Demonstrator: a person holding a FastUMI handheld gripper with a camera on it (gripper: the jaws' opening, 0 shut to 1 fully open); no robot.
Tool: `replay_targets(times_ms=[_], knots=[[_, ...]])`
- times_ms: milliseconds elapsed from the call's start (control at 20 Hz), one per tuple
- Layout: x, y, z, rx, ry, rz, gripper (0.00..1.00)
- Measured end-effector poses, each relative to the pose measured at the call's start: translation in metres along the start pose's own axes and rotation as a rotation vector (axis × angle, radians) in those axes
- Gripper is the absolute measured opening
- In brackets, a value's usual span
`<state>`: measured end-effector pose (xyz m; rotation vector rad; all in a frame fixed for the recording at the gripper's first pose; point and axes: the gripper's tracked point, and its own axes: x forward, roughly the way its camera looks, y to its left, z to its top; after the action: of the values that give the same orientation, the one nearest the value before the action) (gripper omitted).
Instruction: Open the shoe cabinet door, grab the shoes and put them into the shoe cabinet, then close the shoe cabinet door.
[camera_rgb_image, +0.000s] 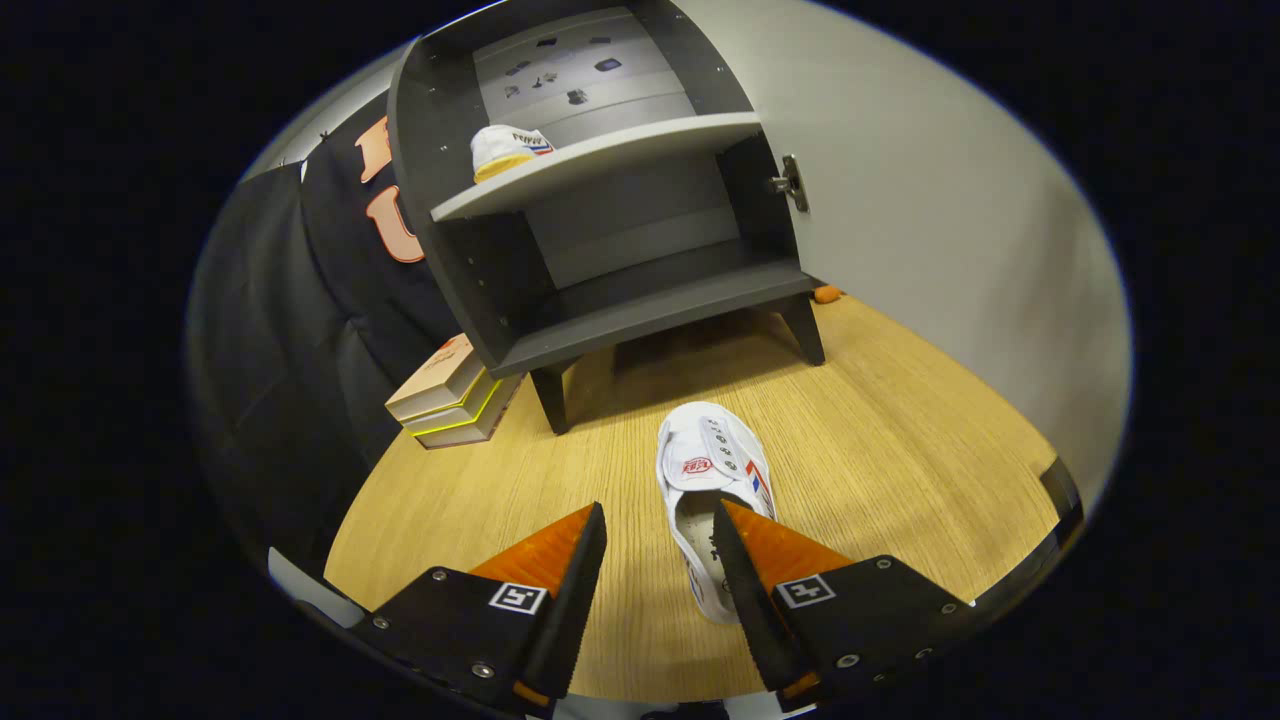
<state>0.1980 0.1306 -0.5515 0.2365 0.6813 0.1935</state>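
Gripper view: claw (658, 530) fingers apart, gripping nothing — white canvas shoe (708, 480) lies on wooden floor (880, 450), heel beside right finger, toe toward shoe cabinet (600, 200). Cabinet door (930, 220) open; second white shoe (508, 150) on upper shelf. Stacked shoeboxes (450, 395) beside cabinet leg.

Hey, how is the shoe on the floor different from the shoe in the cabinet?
The floor shoe lies on the wooden floor ahead of the open gripper, its heel by one finger; the shelf shoe sits on the cabinet's upper shelf. The floor shoe shows its top and opening; the shelf shoe shows its side and yellowish sole. Both are white.
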Motion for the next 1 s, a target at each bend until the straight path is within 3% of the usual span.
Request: replay_targets(times_ms=[150, 450, 600, 700, 1000], knots=[[0.03, -0.004, -0.015, -0.005, 0.044, 0.002, 0.64], [0.079, -0.008, -0.016, -0.017, 0.058, -0.023, 0.35], [0.082, -0.005, -0.014, 0.001, 0.058, -0.016, 0.11], [0.078, -0.005, -0.008, 0.019, 0.081, -0.016, 0.04], [0.048, 0.003, 0.047, 0.047, 0.066, 0.024, 0.02]])
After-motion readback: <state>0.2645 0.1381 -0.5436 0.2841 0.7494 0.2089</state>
